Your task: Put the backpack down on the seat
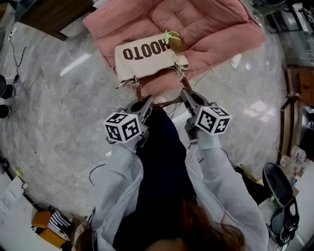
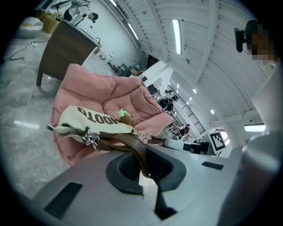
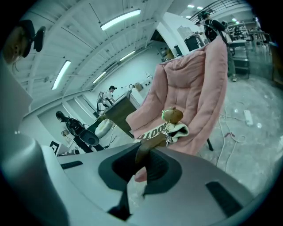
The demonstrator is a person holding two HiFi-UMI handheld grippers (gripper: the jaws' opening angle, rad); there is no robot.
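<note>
A cream canvas backpack [image 1: 144, 58] with dark lettering and a small brown and green charm [image 1: 174, 41] lies over the front of the pink cushioned seat [image 1: 206, 29]. Its brown strap [image 1: 164, 102] runs from metal rings to both grippers. My left gripper [image 1: 145, 104] is shut on the strap's left end, and my right gripper [image 1: 187, 96] is shut on its right end. In the left gripper view the strap [image 2: 132, 148] passes between the closed jaws, with the backpack [image 2: 86, 121] ahead on the seat [image 2: 110, 95]. The right gripper view shows the strap [image 3: 148, 148] pinched likewise, with the backpack [image 3: 166, 128] beyond.
Marble floor [image 1: 59, 108] surrounds the seat. A dark wooden desk [image 1: 51, 14] stands at the back left, cables [image 1: 206, 76] trail on the floor near the seat, and a black chair [image 1: 279, 188] and clutter sit at the right. People stand far off [image 3: 108, 95].
</note>
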